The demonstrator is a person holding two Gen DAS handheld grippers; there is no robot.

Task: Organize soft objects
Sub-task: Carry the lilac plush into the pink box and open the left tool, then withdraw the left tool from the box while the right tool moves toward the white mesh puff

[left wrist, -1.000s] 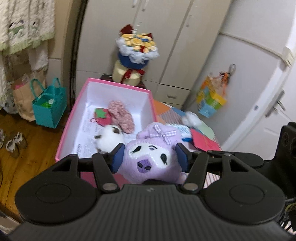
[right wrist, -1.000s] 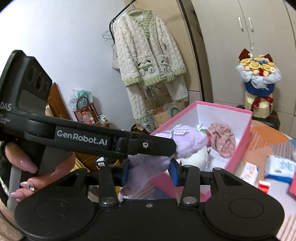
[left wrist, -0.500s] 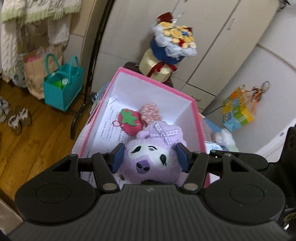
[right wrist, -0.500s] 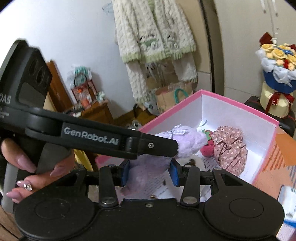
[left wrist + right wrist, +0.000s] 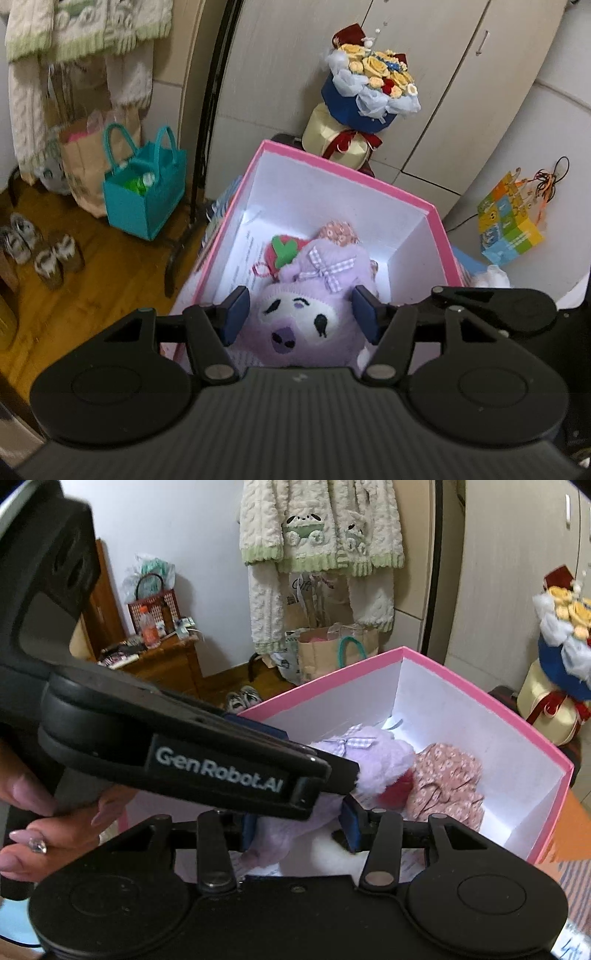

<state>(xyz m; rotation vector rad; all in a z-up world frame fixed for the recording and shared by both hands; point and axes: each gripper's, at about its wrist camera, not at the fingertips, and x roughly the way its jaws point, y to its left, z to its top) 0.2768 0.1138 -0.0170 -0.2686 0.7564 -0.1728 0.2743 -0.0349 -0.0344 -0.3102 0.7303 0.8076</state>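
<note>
With the purple plush (image 5: 299,314) lowered into the pink box (image 5: 424,206), both the left gripper (image 5: 300,315) and right gripper (image 5: 297,829) have just been opening around it, pads barely off the fur, so the next move is likely a full release and withdrawal.

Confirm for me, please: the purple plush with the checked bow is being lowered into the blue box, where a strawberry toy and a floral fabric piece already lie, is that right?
One detail is off: the box is pink-walled with a white inside, not blue, as the left wrist view shows. The purple plush, strawberry toy and floral fabric piece are as you say.
</note>
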